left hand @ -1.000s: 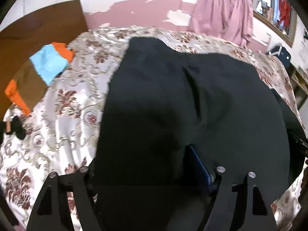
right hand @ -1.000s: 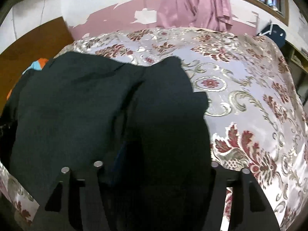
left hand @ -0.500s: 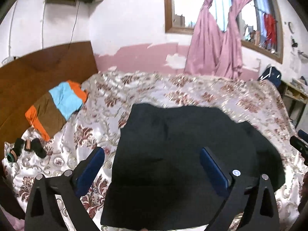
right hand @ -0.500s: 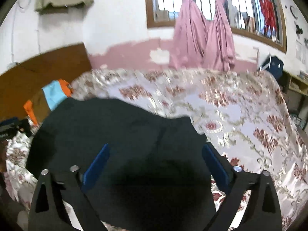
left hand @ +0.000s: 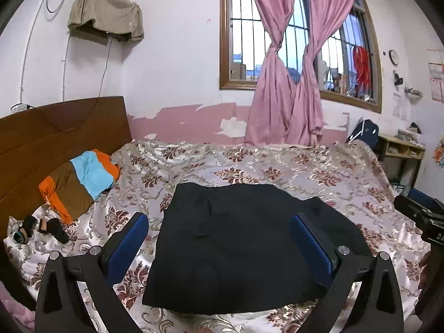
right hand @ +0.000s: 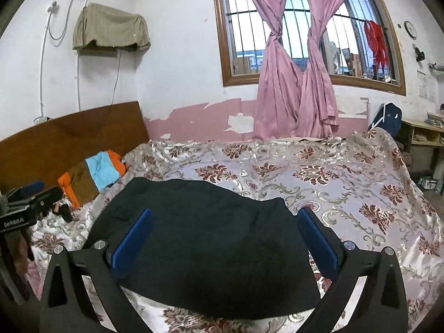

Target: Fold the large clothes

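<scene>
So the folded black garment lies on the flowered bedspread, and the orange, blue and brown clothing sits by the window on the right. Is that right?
Not quite. The orange, blue and brown clothing sits on the left by the wooden headboard, not by the window. The left wrist view shows it. The folded black garment does lie on the flowered bedspread.

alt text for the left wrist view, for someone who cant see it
A folded black garment lies flat on a floral bedspread, seen between the wide-open blue-padded fingers of the left gripper, which holds nothing. An orange, blue and brown cloth sits by the wooden headboard; pink curtains hang at a barred window.
</scene>
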{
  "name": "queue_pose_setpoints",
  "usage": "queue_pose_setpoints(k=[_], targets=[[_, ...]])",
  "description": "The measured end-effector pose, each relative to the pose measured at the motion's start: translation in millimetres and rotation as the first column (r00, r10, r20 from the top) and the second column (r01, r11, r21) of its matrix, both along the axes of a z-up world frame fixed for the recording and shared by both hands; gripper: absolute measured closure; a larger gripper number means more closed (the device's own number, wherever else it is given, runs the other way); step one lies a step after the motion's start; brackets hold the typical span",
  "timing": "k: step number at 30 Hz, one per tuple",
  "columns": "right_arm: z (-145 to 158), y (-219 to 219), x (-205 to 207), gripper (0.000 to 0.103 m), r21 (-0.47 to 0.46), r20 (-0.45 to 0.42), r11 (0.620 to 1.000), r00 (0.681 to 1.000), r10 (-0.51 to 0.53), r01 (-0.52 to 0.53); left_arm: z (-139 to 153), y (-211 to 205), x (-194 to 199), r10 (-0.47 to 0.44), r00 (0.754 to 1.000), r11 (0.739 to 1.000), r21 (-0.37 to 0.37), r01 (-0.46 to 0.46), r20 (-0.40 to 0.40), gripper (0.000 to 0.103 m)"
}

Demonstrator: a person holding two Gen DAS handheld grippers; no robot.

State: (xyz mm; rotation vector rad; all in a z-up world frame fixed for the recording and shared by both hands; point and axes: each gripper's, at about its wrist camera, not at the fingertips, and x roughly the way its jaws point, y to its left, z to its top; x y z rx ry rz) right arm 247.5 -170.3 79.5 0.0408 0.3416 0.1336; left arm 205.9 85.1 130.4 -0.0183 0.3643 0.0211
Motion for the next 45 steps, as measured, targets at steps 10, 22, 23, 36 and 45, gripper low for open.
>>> queue_pose_setpoints(k=[10, 22, 23, 36, 45], targets=[[14.9, 15.4, -77.4, 0.001, -0.024, 0.113, 1.000, 0.994, 0.004, -0.001, 11.0, -6.4, -63.4, 0.007, 0.996, 1.000, -0.016, -0.006, 0.093, 0.000], [-0.2, 13.9, -131.8, 0.001, -0.053, 0.190, 0.999, 0.982, 0.015, -0.005, -14.2, -15.6, -117.0, 0.023, 0.995, 1.000, 0.019, -0.025, 0.100, 0.000], [-1.3, 12.6, -136.1, 0.001, -0.056, 0.190, 0.998, 0.982, 0.017, -0.006, -16.8, -16.8, -120.7, 0.025, 0.995, 0.999, 0.022, -0.027, 0.101, 0.000], [-28.4, 14.7, -163.4, 0.001, -0.071, 0.192, 0.997, 0.981, 0.026, -0.012, -54.8, -23.2, -146.0, 0.083, 0.993, 0.994, 0.060, -0.088, 0.089, 0.000], [-59.0, 16.0, -169.4, 0.001, -0.045, 0.162, 0.999, 0.987, 0.011, -0.004, -87.1, -16.7, -150.7, 0.091, 0.994, 0.995, 0.023, -0.092, 0.055, 0.000]])
